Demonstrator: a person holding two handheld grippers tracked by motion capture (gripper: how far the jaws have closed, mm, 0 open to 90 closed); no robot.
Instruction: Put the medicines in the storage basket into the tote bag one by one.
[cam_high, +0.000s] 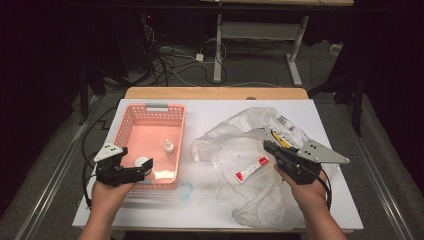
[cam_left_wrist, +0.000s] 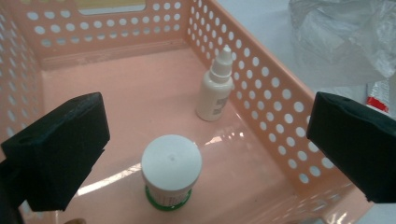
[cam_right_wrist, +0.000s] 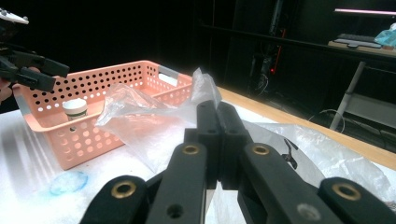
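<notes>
jaws of the left tool (cam_left_wrist: 205, 140) gape wide above a white-capped jar (cam_left_wrist: 171, 173) in the pink basket (cam_left_wrist: 261, 88). right tool (cam_right_wrist: 217, 116) is clamped on a clear plastic bag (cam_right_wrist: 140, 126).

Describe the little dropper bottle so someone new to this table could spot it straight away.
Find the pink perforated basket on the table's left side. The dropper bottle stands upright by its right wall, tall and slim with a pointed tip, unlike the squat, flat-lidded white jar nearby.

basket (cam_high: 131, 120): salmon pink, round-hole pattern | dropper bottle (cam_left_wrist: 215, 87): white, grey label | jar (cam_left_wrist: 171, 169): white lid, green base | tube (cam_high: 251, 169): white, red | bag (cam_high: 235, 145): clear | counter (cam_high: 210, 112): white, blue smudge near front edge
</notes>
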